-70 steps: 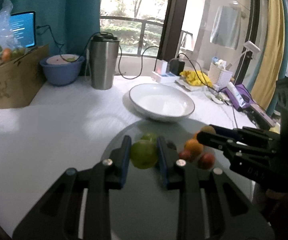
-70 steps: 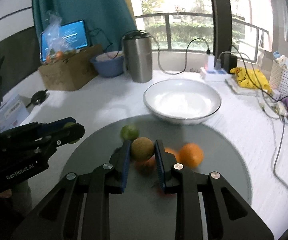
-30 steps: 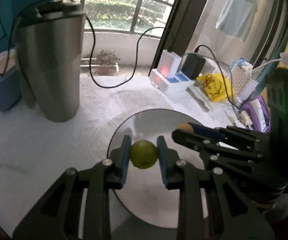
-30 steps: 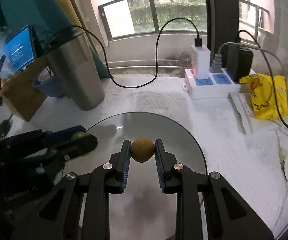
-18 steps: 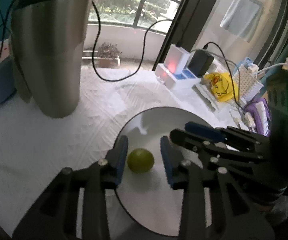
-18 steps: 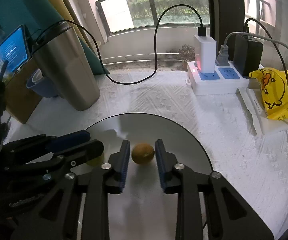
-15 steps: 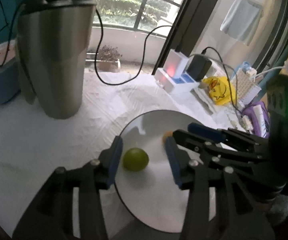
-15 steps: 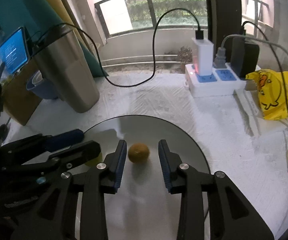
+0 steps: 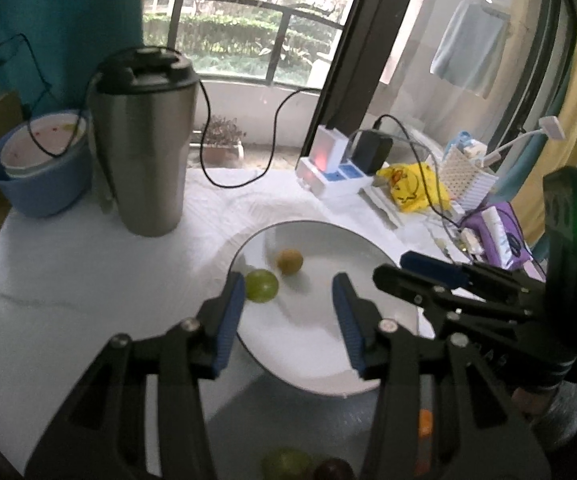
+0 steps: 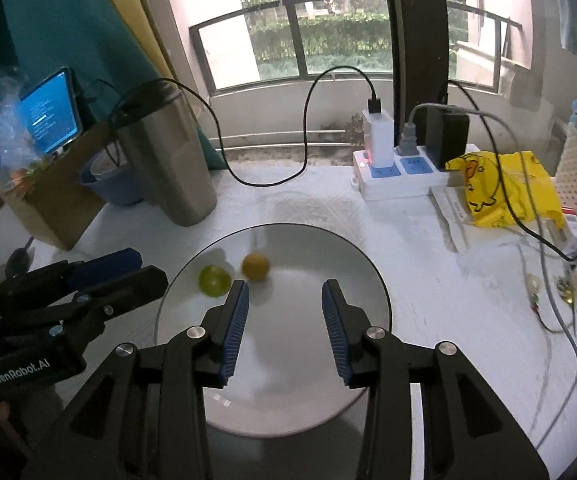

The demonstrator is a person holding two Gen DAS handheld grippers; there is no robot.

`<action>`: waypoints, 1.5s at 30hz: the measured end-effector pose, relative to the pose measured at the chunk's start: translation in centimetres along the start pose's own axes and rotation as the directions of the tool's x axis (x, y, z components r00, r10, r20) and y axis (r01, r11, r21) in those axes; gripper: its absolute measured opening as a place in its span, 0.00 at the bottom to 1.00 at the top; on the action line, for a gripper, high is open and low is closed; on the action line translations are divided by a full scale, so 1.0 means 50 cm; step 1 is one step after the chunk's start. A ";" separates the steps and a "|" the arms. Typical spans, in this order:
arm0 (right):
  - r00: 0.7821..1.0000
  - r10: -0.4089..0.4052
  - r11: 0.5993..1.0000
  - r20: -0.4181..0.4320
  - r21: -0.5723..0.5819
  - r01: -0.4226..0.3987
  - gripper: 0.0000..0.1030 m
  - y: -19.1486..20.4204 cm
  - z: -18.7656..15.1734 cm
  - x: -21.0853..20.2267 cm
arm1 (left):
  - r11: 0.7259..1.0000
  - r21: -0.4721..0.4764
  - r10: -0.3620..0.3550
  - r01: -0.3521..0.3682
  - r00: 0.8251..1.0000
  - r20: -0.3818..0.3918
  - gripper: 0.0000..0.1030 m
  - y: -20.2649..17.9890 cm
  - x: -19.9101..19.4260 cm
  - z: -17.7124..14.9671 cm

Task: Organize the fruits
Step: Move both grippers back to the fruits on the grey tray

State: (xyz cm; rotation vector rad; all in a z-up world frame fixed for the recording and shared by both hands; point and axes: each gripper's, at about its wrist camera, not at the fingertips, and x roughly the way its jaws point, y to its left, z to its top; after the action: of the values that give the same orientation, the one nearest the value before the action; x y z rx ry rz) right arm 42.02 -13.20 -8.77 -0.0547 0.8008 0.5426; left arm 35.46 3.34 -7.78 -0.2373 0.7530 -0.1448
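Note:
A white plate [image 9: 320,376] [image 10: 360,280] holds a green fruit [image 9: 262,285] [image 10: 214,281] and a brown-yellow fruit [image 9: 289,261] [image 10: 255,266] side by side at its far left. My left gripper [image 9: 288,300] is open and empty above the plate's near side. My right gripper [image 10: 285,304] is open and empty over the plate. More fruit, a green one [image 9: 286,462], a dark red one [image 9: 333,470] and an orange one [image 9: 424,424], lie on the grey tray [image 9: 240,420] at the bottom of the left wrist view.
A steel tumbler [image 9: 144,148] [image 10: 168,160] and a blue bowl [image 9: 36,172] stand at the back left. A power strip with chargers [image 10: 400,164], a yellow bag [image 10: 500,184], cables and a white basket [image 9: 468,176] crowd the right.
Both grippers opened and let their fruits go onto the plate. They then pulled back and rose, and the jaws opened wider.

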 end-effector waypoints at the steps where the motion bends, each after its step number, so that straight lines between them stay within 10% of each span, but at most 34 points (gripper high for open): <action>1: 1.000 -0.001 1.000 0.005 -0.002 0.001 0.39 0.004 -0.005 -0.011 | 1.000 0.000 0.000 0.000 1.000 0.007 0.46 -0.003 -0.014 -0.005; 45: 0.998 0.067 0.998 -0.019 -0.003 -0.067 0.48 0.059 -0.290 -0.184 | 0.999 0.037 0.024 -0.020 0.994 -0.109 0.64 -0.060 -0.126 -0.302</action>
State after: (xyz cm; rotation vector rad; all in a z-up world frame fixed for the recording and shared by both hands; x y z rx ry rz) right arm 25.70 -18.30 -12.09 -0.0366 0.8223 0.6073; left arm 20.36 -0.62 -13.49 -0.1879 0.8606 -0.1513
